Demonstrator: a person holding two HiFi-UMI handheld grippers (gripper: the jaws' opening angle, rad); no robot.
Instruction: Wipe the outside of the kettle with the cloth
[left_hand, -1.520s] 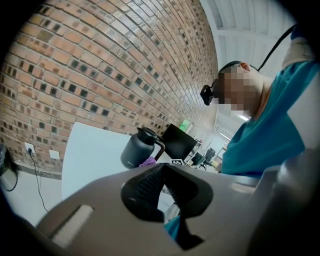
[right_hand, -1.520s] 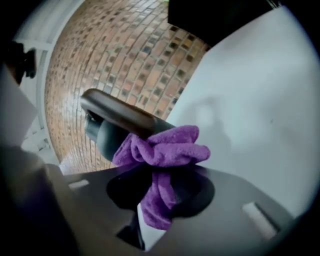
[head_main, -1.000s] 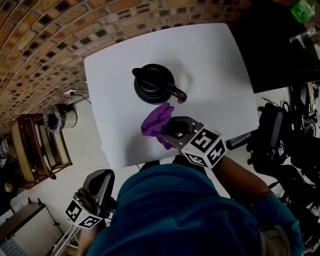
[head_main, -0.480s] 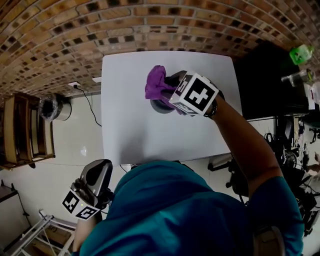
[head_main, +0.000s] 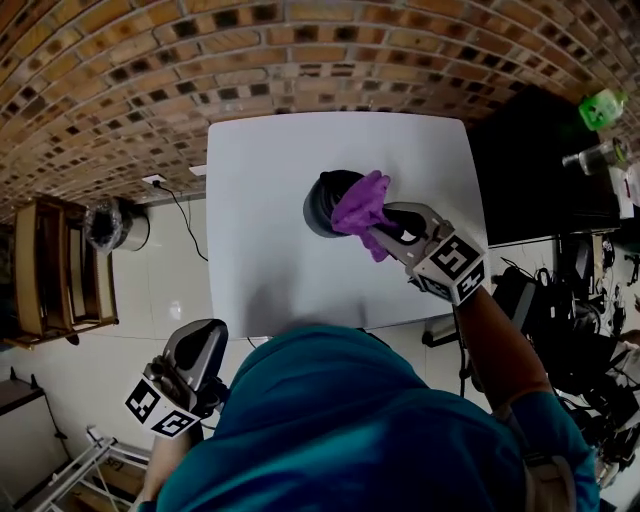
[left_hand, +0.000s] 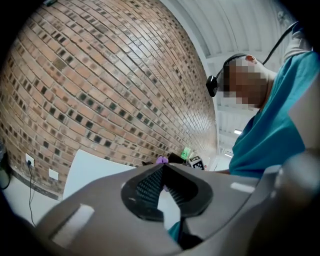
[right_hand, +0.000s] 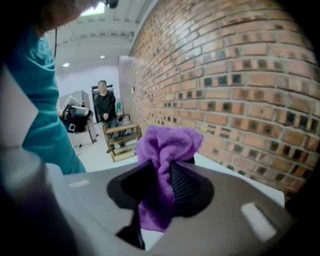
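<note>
The wiping step is under way. The crumpled purple cloth is pressed against the right side of the black, round-bodied kettle, which stands on the white rectangular table towards its far half, in front of the brick wall. From overhead the cloth covers the kettle's right flank, and only the left part of the dark body shows.

The right gripper reaches in from the near right. Its fingers are clamped on the cloth. A bunched fold sticks up past the tips and a tail hangs down between them, so the cloth itself meets the kettle.

The left gripper is held low at the near left, well away from the table. Its fingers are drawn together at the tips with nothing between them.

The next move probably calls for sweeping the cloth round the body while keeping light pressure on it. With nothing steadying the kettle, a firm push could slide it leftward.
</note>
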